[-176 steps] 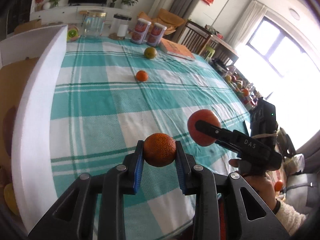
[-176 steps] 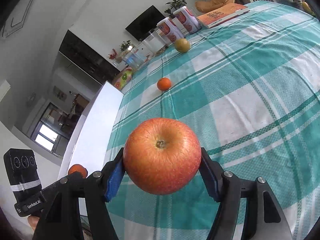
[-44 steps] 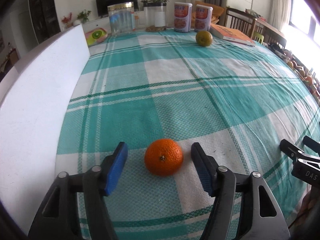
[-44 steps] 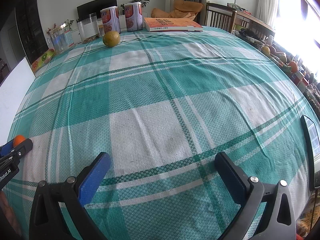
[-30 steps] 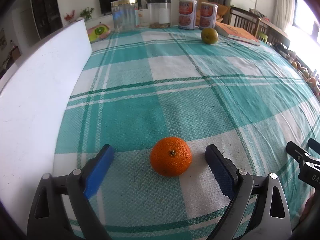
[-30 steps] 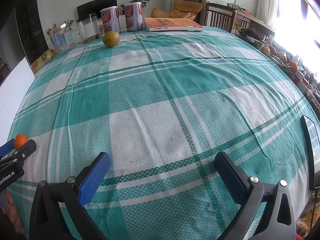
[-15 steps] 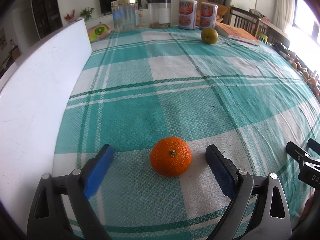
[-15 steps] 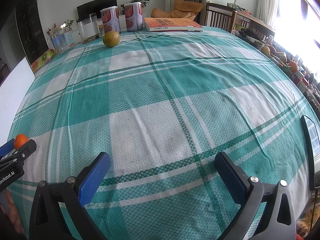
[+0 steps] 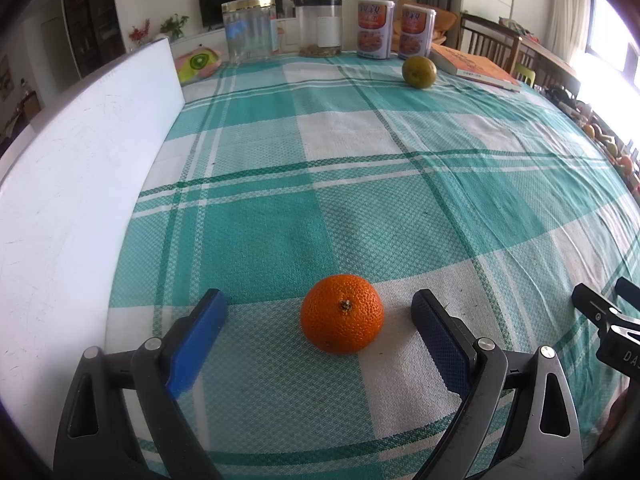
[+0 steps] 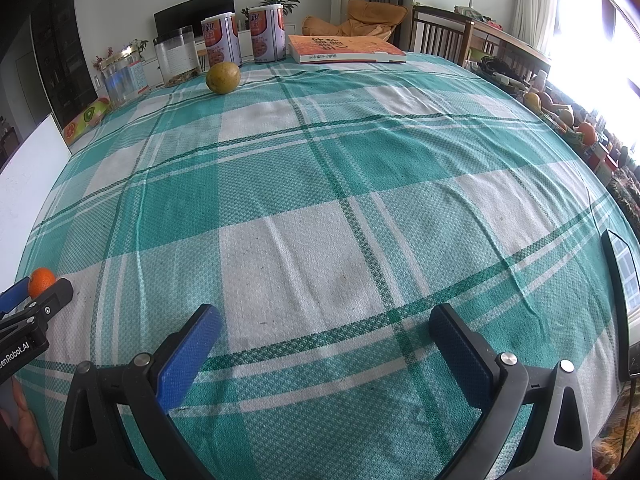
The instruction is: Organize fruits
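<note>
**Orange between the open fingers, ready for the grasp**

Left wrist view: your left tool [image 9: 320, 320] stands wide, and the orange [image 9: 342, 313] rests on the bench [image 9: 360, 184] between its fingers, touching neither. I judge the step is the grasp: close evenly on it. A greenish fruit [image 9: 418, 71] waits at 1 o'clock.

Right wrist view: your right tool [image 10: 324, 338] is wide and holds nothing. The greenish fruit [image 10: 223, 77] lies at 11 o'clock, well apart.

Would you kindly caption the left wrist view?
Open left gripper straddles an orange on the checked tablecloth.
</note>
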Available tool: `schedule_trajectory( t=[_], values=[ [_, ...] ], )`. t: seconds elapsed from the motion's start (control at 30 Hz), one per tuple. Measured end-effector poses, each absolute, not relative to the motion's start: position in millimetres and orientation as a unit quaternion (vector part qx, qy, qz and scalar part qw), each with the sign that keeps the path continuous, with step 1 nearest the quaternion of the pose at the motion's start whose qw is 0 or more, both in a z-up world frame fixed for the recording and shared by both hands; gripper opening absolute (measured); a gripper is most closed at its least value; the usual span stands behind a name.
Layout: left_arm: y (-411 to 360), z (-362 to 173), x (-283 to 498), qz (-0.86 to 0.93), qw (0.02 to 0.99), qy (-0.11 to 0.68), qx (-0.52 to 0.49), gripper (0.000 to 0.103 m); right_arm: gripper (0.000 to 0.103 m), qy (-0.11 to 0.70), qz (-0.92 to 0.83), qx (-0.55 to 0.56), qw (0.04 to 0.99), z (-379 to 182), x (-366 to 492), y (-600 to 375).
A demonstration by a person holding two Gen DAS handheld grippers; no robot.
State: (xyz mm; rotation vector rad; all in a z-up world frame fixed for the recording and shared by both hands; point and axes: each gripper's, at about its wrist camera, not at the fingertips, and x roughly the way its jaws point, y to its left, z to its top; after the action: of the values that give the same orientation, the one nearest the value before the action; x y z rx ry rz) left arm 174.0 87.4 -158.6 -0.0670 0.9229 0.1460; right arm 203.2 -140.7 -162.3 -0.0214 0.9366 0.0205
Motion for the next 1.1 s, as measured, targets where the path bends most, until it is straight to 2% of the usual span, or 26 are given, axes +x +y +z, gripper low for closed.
schedule_trajectory(
  t=[0.1, 0.2, 0.3, 0.47, 0.63, 0.73, 0.77, 0.8, 0.83, 0.87, 1.1],
  values=[
    [87, -159, 174, 0.07, 0.892, 0.445, -0.032, 0.095, 0.103, 0.458, 0.041, -0.013, 0.888, -160, 206, -141],
    [87, -159, 174, 0.07, 0.892, 0.445, -0.032, 0.095, 0.103, 0.444, 0.087, 0.064, 0.889, -147, 229, -152],
    [87, -159, 174, 0.07, 0.892, 0.445, -0.032, 0.095, 0.103, 0.431, 0.113, 0.082, 0.892, -132, 281, -141],
    [87, -159, 174, 0.07, 0.892, 0.445, -0.032, 0.095, 0.103, 0.41, 0.172, 0.048, 0.894, -117, 389, -87],
    [87, -159, 174, 0.071, 0.892, 0.445, -0.032, 0.095, 0.102, 0.444, 0.172, 0.132, 0.869, -125, 479, -63],
    [87, -158, 174, 0.071, 0.892, 0.445, -0.033, 0.096, 0.093, 0.483, 0.174, 0.136, 0.848, -142, 507, -43],
    [87, -158, 174, 0.071, 0.892, 0.445, -0.032, 0.096, 0.093, 0.49, 0.169, 0.127, 0.846, -147, 512, -37],
    [86, -159, 174, 0.071, 0.892, 0.445, -0.032, 0.096, 0.092, 0.474, 0.162, 0.11, 0.858, -144, 512, -33],
    [86, -159, 174, 0.071, 0.892, 0.445, -0.032, 0.096, 0.081, 0.474, 0.161, 0.102, 0.86, -145, 513, -30],
    [86, -159, 174, 0.071, 0.892, 0.445, -0.032, 0.096, 0.051, 0.478, 0.162, 0.101, 0.857, -147, 513, -29],
    [86, -159, 174, 0.071, 0.892, 0.445, -0.032, 0.096, 0.049, 0.477, 0.196, 0.106, 0.85, -145, 454, -62]
  ],
)
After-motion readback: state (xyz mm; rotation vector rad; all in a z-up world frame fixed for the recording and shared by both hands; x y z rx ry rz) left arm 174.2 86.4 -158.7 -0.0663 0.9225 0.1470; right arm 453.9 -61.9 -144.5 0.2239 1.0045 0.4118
